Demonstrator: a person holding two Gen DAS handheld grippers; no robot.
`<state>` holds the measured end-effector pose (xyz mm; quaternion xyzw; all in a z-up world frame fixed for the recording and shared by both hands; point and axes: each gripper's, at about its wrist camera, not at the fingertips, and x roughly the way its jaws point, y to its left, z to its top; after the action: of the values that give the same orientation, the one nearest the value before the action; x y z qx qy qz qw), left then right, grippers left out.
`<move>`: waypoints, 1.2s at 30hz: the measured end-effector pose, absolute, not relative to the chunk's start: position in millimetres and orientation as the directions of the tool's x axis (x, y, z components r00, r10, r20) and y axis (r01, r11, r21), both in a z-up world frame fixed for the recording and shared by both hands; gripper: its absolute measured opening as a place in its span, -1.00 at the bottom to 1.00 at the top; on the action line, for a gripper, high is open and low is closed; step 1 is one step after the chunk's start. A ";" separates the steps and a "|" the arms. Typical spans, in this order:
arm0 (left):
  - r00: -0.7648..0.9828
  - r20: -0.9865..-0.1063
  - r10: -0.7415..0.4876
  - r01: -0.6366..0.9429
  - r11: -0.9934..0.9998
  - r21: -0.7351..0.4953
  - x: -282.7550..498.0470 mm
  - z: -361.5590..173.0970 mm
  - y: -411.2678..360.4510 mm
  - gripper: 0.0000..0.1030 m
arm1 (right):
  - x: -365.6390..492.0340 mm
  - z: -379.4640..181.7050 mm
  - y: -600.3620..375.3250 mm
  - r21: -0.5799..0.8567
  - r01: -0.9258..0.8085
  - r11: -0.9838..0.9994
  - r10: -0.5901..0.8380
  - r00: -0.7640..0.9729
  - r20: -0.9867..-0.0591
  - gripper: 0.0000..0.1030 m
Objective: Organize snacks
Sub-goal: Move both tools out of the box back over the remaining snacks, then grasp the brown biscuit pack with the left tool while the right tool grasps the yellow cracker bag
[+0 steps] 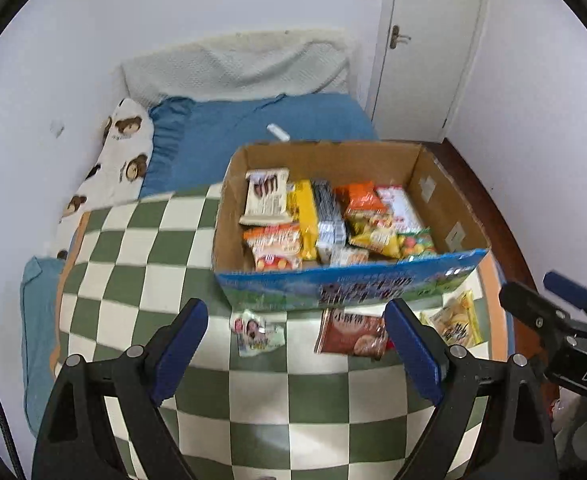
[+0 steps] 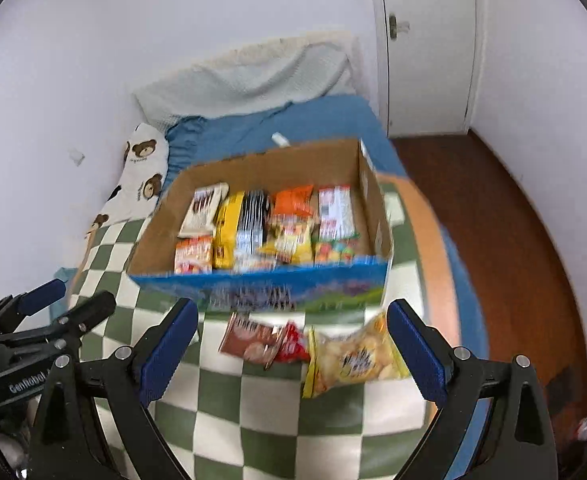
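Note:
A cardboard box [image 1: 433, 184] with a blue printed front holds several snack packs; it also shows in the right wrist view [image 2: 373, 196]. On the green checkered blanket [image 1: 253, 400] in front of it lie a small white packet [image 1: 255, 332], a brown snack bag [image 1: 351, 336] and a yellow snack bag [image 1: 459, 322]. In the right wrist view the brown bag [image 2: 249, 338], a red packet [image 2: 293, 346] and the yellow bag [image 2: 353, 360] lie before the box. My left gripper [image 1: 297, 344] is open and empty above the blanket. My right gripper [image 2: 293, 354] is open and empty over the bags.
The blanket covers a bed with a blue sheet [image 1: 229, 128], a bear-print pillow [image 1: 121, 160] and a white cushion [image 1: 233, 64]. A white door [image 1: 425, 40] and brown wooden floor [image 2: 493, 216] lie to the right. White walls surround the bed.

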<state>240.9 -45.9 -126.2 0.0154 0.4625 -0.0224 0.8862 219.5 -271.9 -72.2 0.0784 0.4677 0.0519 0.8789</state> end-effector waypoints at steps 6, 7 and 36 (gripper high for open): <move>0.429 -0.903 -0.008 0.044 0.999 0.011 251.1 -189.8 -51.8 0.76 | 222.2 -156.0 -298.4 0.296 0.043 0.954 0.258 0.381 -0.888 0.41; 0.411 -0.912 -0.006 0.042 0.999 0.013 252.0 -198.8 -55.2 0.76 | 222.3 -170.3 -304.6 0.306 0.068 0.950 0.263 0.359 -0.896 0.39; 0.207 -0.975 0.079 -0.030 0.997 0.074 269.0 -292.9 -48.3 0.76 | 250.0 -233.0 -359.4 0.385 0.325 0.864 0.266 0.355 -0.896 0.39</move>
<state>269.0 -48.3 -292.9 0.0192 0.6288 0.0351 0.7765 250.0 -359.4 -233.0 0.2603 0.5674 -0.0189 0.7810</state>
